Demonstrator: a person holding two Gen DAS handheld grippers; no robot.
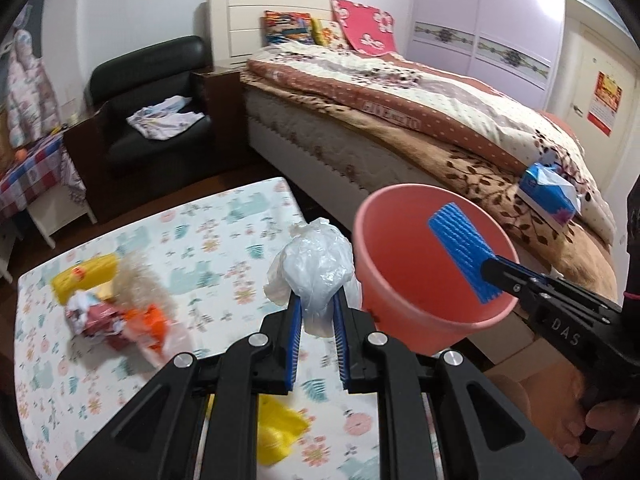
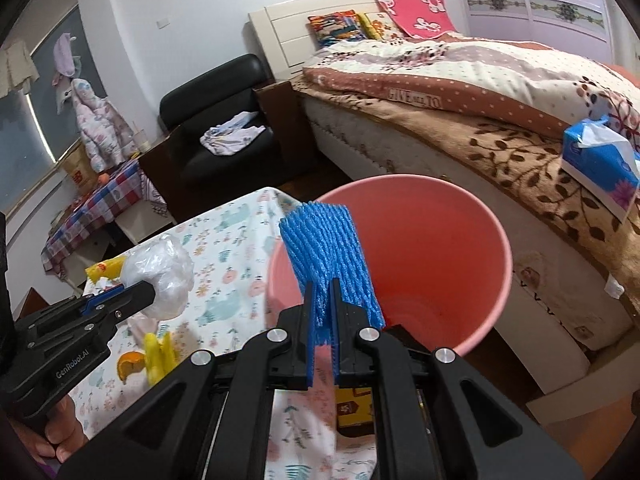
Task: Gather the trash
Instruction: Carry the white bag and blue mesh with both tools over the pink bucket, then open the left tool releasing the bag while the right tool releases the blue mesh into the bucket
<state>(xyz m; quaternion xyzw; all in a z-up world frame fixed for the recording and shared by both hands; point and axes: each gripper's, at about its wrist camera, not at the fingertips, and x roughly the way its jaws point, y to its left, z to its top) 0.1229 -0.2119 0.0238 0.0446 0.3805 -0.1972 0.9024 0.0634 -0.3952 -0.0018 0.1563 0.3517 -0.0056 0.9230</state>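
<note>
Over the pink bucket [image 2: 432,240], right gripper [image 2: 322,320] jaws pinch blue foam [image 2: 324,248], ready to drop. Left gripper [image 1: 316,316] pinches a bag [image 1: 316,264] beside the rim, waiting. More trash [image 1: 116,308] litters the surface [image 1: 224,224] at left.

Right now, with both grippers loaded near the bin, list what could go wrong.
1. The blue foam net hangs over the pink bin near its left rim; released here, it might catch on the rim or fall outside.
2. The left gripper pinches only the lower part of the clear plastic bag, so it may slip out before reaching the bin.
3. The right gripper and left gripper are close together; both dropping at once risks a collision.
</note>
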